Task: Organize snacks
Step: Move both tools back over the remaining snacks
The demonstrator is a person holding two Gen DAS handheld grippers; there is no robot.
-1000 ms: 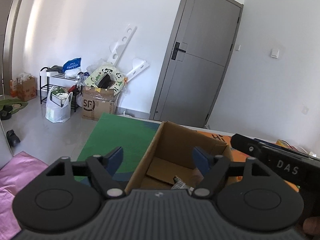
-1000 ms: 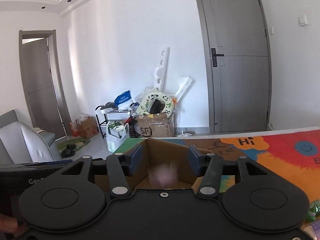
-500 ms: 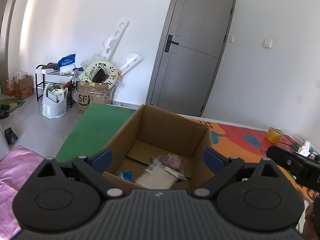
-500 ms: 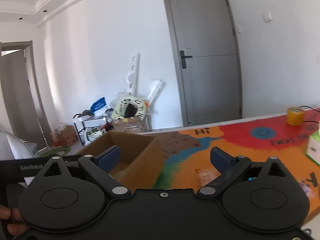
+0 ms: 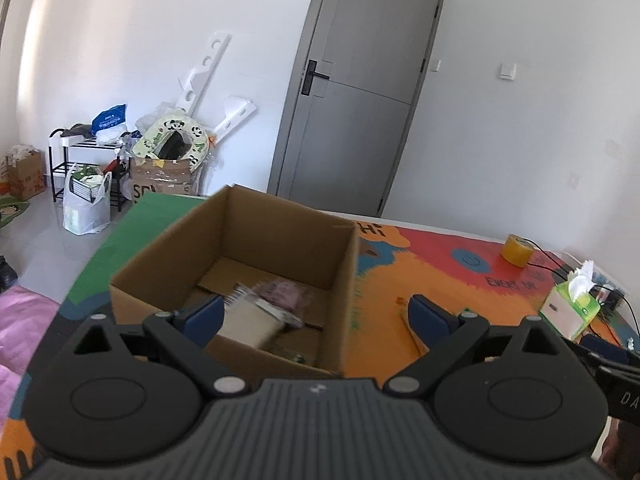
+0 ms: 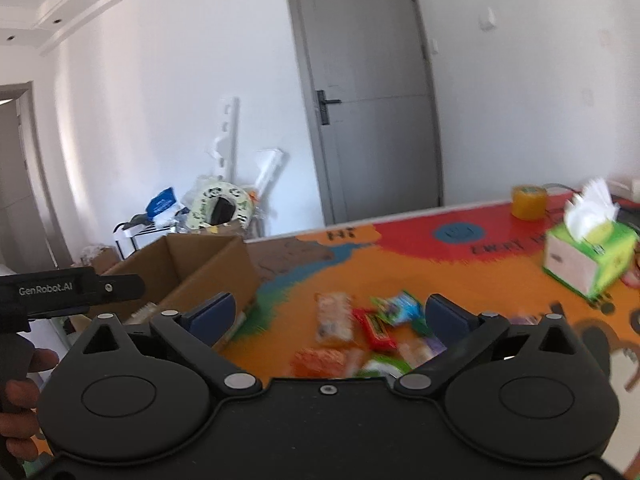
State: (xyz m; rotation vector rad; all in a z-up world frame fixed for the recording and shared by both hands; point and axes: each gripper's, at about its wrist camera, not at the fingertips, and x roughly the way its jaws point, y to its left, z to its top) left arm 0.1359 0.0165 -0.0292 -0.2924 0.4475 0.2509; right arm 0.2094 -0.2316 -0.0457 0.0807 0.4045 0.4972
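An open cardboard box (image 5: 256,236) stands on the colourful table mat (image 5: 440,280). Inside it lie a pale packet (image 5: 248,322) and a pink packet (image 5: 282,292), both blurred. My left gripper (image 5: 316,314) hangs open over the box's near right corner, with nothing held. My right gripper (image 6: 330,316) is open above several loose snacks on the mat: an orange packet (image 6: 334,316), a red bar (image 6: 376,330) and a green-blue packet (image 6: 396,306). The box (image 6: 192,268) is at the left of the right wrist view. So is the left gripper's body (image 6: 60,288), held by a hand (image 6: 20,400).
A green tissue box (image 6: 588,256) and a yellow tape roll (image 6: 529,197) stand at the far right of the mat, with cables beside them. Beyond the table's far edge are a grey door (image 5: 360,92) and floor clutter (image 5: 160,160): boxes, bags and a rack.
Both sets of jaws have spread wide. A pink packet that blurred between the right jaws over the box is gone from them. The right gripper swung right from the box to the loose snacks.
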